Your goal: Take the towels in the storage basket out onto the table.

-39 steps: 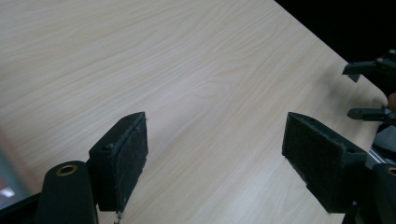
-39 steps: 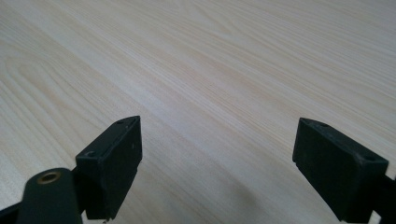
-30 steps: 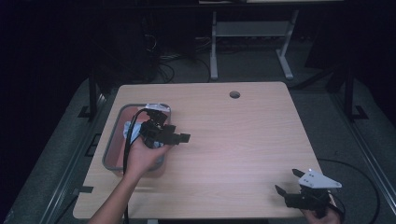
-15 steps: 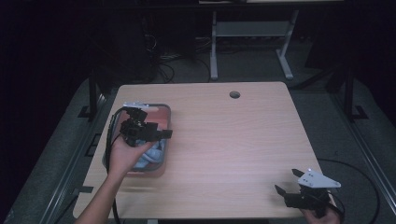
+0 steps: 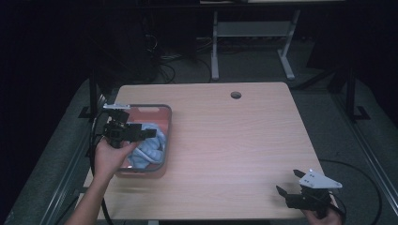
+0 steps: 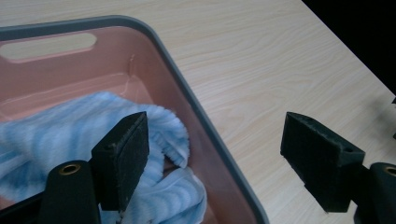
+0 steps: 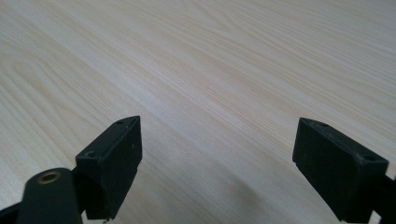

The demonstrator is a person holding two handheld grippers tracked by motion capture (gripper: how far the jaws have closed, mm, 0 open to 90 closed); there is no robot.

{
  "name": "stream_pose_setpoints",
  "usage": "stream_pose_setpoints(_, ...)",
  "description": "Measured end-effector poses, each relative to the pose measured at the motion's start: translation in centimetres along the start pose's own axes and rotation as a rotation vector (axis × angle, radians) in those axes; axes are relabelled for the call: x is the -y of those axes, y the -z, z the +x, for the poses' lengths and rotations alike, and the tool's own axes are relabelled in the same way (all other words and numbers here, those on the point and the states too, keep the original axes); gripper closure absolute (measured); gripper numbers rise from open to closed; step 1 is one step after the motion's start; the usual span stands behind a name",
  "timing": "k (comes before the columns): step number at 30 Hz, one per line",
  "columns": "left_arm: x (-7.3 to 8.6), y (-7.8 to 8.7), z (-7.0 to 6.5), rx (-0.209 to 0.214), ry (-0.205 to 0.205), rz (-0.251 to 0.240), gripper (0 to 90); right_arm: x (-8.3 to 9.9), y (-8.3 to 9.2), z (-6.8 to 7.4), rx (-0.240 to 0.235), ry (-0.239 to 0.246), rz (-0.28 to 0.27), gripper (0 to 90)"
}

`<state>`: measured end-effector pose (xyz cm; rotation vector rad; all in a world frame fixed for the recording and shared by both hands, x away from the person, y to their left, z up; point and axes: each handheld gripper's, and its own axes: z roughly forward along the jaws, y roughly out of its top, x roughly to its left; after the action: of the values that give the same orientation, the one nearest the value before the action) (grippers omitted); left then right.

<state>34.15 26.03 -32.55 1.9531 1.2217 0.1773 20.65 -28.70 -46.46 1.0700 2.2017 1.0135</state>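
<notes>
The left gripper hangs over the left side of the table, held in the person's left hand, with its jaws spread wide and nothing between them. In the left gripper view the same gripper straddles the grey rim of a pink plastic bin: one jaw stands over the bin's inside, above a blue-and-white striped fleecy cloth, and the other stands over the bare wood outside the rim. The cloth lies crumpled on the bin's floor, bunched toward the near corner, and neither jaw touches it. A slot handle is cut into the far wall of the bin. From the high view the bin sits near the left edge of the light wooden table, with the cloth heaped in its nearer half. The right gripper sits well apart at the table's near right corner, held in the right hand, a grey three-cornered plate on its top. In the right gripper view its jaws are also wide apart around the gripper's middle, empty, over bare wood grain. A round hole pierces the tabletop near the far edge.
</notes>
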Motion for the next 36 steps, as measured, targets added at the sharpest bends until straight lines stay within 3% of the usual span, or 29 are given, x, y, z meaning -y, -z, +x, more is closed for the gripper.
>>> stream_pose_setpoints(20, 1.8, 0.9, 3.1, -0.096, 0.070, 0.000, 23.2, 0.0, -0.1, 0.1, -0.001, -0.003, 0.004, 15.2)
stream_pose_setpoints(24, 2.3, 0.6, 3.7, -0.125, 0.086, 0.015, 23.8, 0.0, -0.1, 0.1, -0.002, -0.004, 0.004, 15.2)
stream_pose_setpoints(36, 2.8, -1.6, 4.2, -0.157, 0.123, 0.077, 28.8, 0.0, -0.1, 0.1, -0.002, -0.002, 0.003, 15.2)
